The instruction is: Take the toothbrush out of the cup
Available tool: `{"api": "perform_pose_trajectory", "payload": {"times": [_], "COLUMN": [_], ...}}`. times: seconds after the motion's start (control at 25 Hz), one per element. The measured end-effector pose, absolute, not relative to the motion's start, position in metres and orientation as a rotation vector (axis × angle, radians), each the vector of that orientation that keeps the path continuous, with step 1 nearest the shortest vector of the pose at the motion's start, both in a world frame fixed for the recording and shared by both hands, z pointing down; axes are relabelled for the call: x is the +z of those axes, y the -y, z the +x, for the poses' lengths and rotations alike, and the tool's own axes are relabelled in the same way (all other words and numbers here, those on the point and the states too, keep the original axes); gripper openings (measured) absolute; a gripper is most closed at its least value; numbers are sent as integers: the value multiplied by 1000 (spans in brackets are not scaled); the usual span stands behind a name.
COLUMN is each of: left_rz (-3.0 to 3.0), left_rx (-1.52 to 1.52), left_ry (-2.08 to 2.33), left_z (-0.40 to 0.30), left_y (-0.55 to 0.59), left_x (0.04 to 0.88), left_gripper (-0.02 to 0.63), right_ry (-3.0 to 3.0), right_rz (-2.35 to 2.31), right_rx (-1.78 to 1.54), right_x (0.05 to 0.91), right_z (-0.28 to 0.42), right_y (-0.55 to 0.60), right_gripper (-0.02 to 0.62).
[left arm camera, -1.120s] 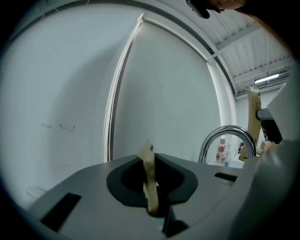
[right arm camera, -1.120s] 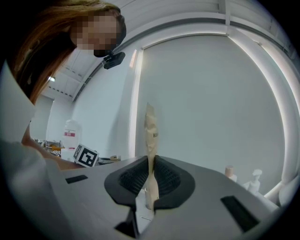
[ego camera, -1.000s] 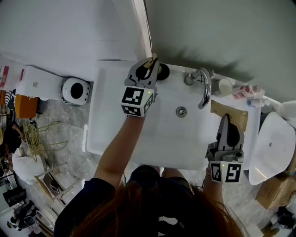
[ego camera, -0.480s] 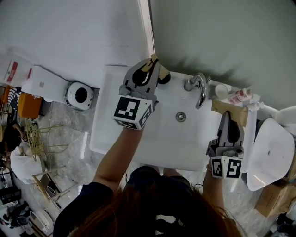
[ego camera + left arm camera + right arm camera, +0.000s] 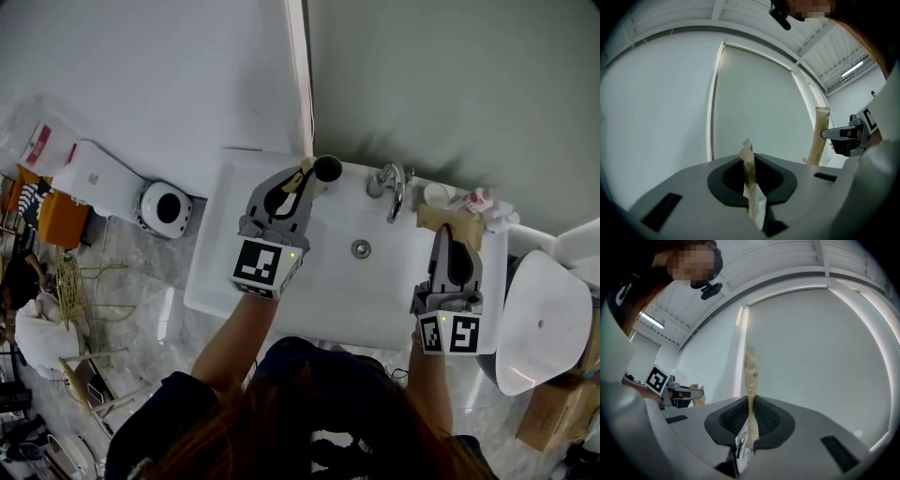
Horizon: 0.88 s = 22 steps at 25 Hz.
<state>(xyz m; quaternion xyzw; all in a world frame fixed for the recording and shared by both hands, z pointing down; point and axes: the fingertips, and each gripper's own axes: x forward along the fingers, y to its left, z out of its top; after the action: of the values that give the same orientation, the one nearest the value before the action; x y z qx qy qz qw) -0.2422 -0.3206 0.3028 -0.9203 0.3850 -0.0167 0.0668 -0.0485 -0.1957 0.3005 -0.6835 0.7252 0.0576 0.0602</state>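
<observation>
My left gripper point(image 5: 302, 178) is shut on a thin tan toothbrush point(image 5: 304, 172), just left of the black cup point(image 5: 327, 169) at the back of the white sink point(image 5: 216, 272). In the left gripper view the toothbrush point(image 5: 749, 171) stands upright between the closed jaws of the left gripper point(image 5: 751, 199), and no cup shows. My right gripper point(image 5: 453, 236) is shut on a brown paper packet point(image 5: 441, 218) over the sink's right side. That packet point(image 5: 751, 376) rises from the pinched jaws of the right gripper point(image 5: 749, 430).
A chrome faucet point(image 5: 391, 185) and the drain point(image 5: 361, 248) sit mid-sink. A small white cup point(image 5: 433, 194) and toiletries point(image 5: 473, 199) stand at the back right. A white toilet lid point(image 5: 539, 323) is at right, and a round white appliance point(image 5: 165, 206) is on the floor at left.
The left gripper has risen with the toothbrush and drawn back from above the cup to its left. The right gripper has lifted a little with the packet.
</observation>
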Motion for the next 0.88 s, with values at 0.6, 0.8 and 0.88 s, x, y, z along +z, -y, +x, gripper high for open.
{"api": "perform_pose_trajectory", "payload": {"times": [0.6,0.8,0.88], "left_rz": [-2773,-2775,-2774], "left_rx": [-38,-29,-26], "left_ry": [-1176,-1173,-1170], "left_z": [-252,-254,-255], "left_y": [300,299,298], "left_x": [304,302,301], "left_gripper": [37,37,37], "right_ry": [-2200,-2194,-2186], "right_rz": [-2062,-2075,-2082], "right_rx": [181,192,195], "right_x": [303,301,300], "right_z": [-54,-54,-53], "right_y": [190,190,189], "right_gripper": [46,46,46]}}
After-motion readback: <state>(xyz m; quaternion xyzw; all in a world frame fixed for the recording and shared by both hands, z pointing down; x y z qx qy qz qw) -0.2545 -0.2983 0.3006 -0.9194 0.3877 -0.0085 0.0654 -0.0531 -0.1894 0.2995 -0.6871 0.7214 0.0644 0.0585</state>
